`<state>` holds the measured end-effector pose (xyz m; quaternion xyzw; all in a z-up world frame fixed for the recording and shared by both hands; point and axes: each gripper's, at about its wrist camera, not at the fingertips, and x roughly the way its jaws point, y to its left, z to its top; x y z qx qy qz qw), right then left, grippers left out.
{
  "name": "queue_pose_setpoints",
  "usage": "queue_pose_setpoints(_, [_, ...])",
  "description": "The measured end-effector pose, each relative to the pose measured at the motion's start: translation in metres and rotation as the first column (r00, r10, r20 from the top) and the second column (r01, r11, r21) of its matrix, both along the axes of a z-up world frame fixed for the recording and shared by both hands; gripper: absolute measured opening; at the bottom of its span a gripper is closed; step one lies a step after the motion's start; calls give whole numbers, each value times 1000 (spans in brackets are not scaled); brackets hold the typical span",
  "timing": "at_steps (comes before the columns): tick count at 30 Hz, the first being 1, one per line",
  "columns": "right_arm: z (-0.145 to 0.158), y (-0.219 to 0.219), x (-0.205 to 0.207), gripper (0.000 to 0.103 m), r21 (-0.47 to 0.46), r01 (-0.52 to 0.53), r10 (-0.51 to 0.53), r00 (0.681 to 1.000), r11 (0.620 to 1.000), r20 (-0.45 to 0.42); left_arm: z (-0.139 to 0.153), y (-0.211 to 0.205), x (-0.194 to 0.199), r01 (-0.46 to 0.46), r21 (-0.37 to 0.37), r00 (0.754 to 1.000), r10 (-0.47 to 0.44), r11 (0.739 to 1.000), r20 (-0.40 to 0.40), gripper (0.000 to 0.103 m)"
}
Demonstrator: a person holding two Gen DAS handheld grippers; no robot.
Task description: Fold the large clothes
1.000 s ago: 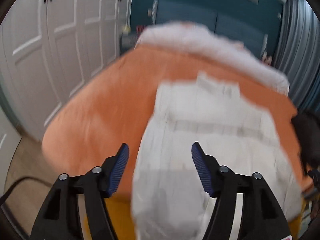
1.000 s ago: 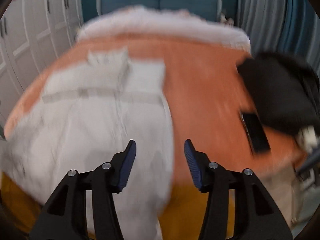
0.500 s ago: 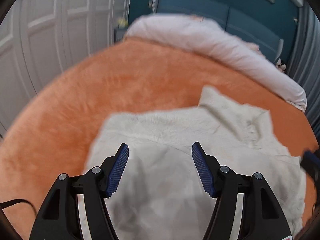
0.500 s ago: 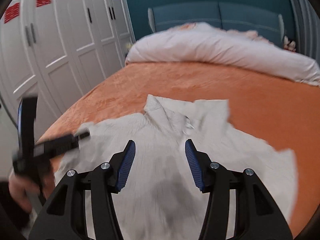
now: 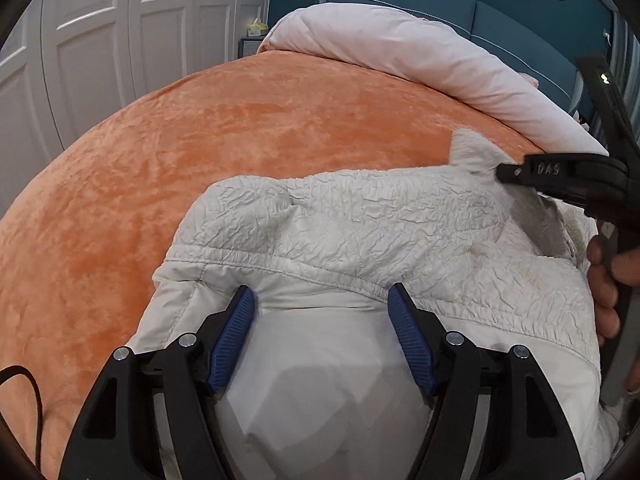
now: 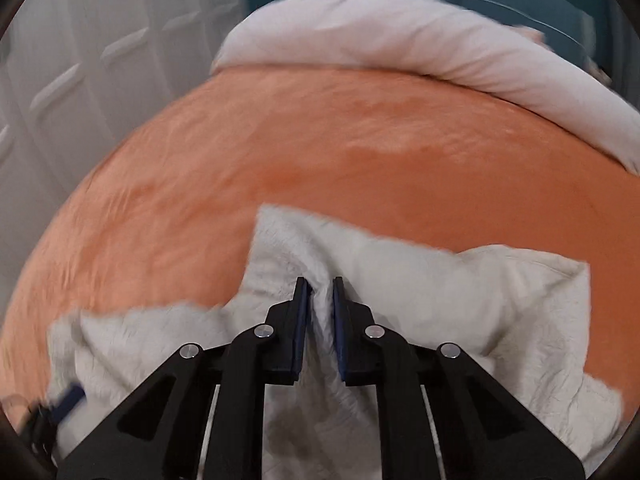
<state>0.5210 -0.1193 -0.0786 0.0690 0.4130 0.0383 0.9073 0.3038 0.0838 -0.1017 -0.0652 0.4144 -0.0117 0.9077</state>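
A white jacket [image 5: 360, 220] with a crinkled upper part and a furry collar lies on the orange bed cover [image 5: 240, 128]. My left gripper [image 5: 320, 292] hangs just over its shoulder seam; the jaws are opening, and the pads stand wide apart without pressing the cloth. In the right wrist view, my right gripper [image 6: 320, 282] is closing, with a ridge of the furry collar of the jacket [image 6: 460, 300] pinched between its pads. The left wrist view shows that same gripper from the side at the collar, with a person's hand [image 5: 604, 280] on it.
A rolled pale duvet [image 5: 420, 52] lies across the far end of the bed, before a teal headboard. White wardrobe doors [image 5: 100, 40] run along the left. A black cable [image 5: 36, 400] loops at the lower left. Bare orange cover [image 6: 360, 140] lies beyond the jacket.
Both grippers have swept in low over the bed to the jacket's collar end. The right gripper's jaws have gone from wide apart to pinched on the collar.
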Motion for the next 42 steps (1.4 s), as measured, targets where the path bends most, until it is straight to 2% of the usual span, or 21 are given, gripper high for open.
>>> queue_pose_setpoints(3, [-11, -24, -7, 12, 114, 96, -97, 995, 989, 2, -2, -1, 3, 3, 9, 1000, -3, 1000, -2, 68])
queue_pose_setpoints(4, [-4, -28, -16, 18, 114, 132, -138, 989, 985, 46, -2, -1, 3, 3, 10, 1000, -3, 1000, -2, 68])
queue_pose_setpoints(5, [6, -33, -29, 22, 108, 184, -196, 975, 977, 107, -2, 0, 3, 3, 7, 1000, -3, 1000, -3, 68])
queue_pose_setpoints(6, [21, -47, -52, 26, 112, 301, -318, 929, 947, 189, -2, 1, 3, 3, -1, 1000, -3, 1000, -3, 68])
queue_pose_setpoints(7, [27, -63, -68, 31, 177, 341, -375, 901, 923, 220, -2, 2, 3, 3, -7, 1000, -3, 1000, -4, 68])
queue_pose_setpoints(9, [27, -98, -91, 32, 286, 379, -434, 887, 880, 160, 3, 3, 3, 6, -15, 1000, -6, 1000, -6, 67])
queue_pose_setpoints(11, [19, -119, -113, 30, 296, 382, -429, 896, 876, 113, 15, 2, 1, 4, -14, 1000, -4, 1000, 1, 67])
queue_pose_setpoints(14, [8, -136, -135, 30, 258, 387, -418, 905, 885, 76, 56, -7, -4, 29, -75, 996, -23, 997, 86, 67])
queue_pose_setpoints(15, [2, -140, -137, 30, 248, 391, -415, 908, 886, 51, 73, -19, 0, 56, -93, 992, -45, 994, 118, 67])
queue_pose_setpoints(18, [-15, -149, -133, 24, 264, 402, -409, 912, 877, -28, 91, -57, 22, 133, -85, 984, -121, 987, 132, 68])
queue_pose_setpoints(20, [-14, -145, -123, 22, 239, 377, -382, 924, 895, -29, 84, -84, 42, 155, -32, 983, -151, 987, 105, 68])
queue_pose_setpoints(23, [-15, -118, -93, 20, 91, 243, -238, 969, 966, -68, 46, -108, 69, 126, 53, 992, -126, 991, -3, 68])
queue_pose_setpoints(24, [-18, -112, -88, 20, 57, 230, -225, 971, 972, -82, 22, -106, 80, 99, 59, 993, -95, 993, -74, 68])
queue_pose_setpoints(25, [-23, -113, -82, 20, 59, 230, -223, 969, 971, -102, 11, -102, 83, 91, 41, 992, -87, 995, -94, 72])
queue_pose_setpoints(27, [-29, -128, -81, 17, 156, 273, -260, 961, 949, -99, 2, -96, 83, 85, 18, 994, -83, 996, -64, 73])
queue_pose_setpoints(30, [-26, -148, -102, 15, 306, 326, -335, 942, 895, -23, -1, -100, 84, 92, 48, 994, -89, 995, -61, 74])
queue_pose_setpoints(31, [-23, -145, -108, 16, 318, 333, -351, 936, 888, 1, 0, -99, 84, 95, 39, 994, -92, 995, -59, 73])
queue_pose_setpoints(33, [-3, -147, -134, 22, 261, 388, -416, 907, 884, 59, 10, -91, 76, 100, 21, 994, -99, 995, -43, 72])
queue_pose_setpoints(35, [10, -149, -159, 22, 273, 347, -379, 922, 897, 75, 27, -78, 59, 104, 34, 995, -104, 994, -9, 72])
queue_pose_setpoints(38, [13, -143, -198, 22, 245, 256, -272, 962, 935, 33, 57, -50, 13, 123, 35, 991, -125, 992, 58, 76])
queue_pose_setpoints(42, [-9, -134, -234, 17, 121, 206, -198, 978, 971, -72, 50, -11, -22, 60, 119, 998, -60, 991, 0, 77])
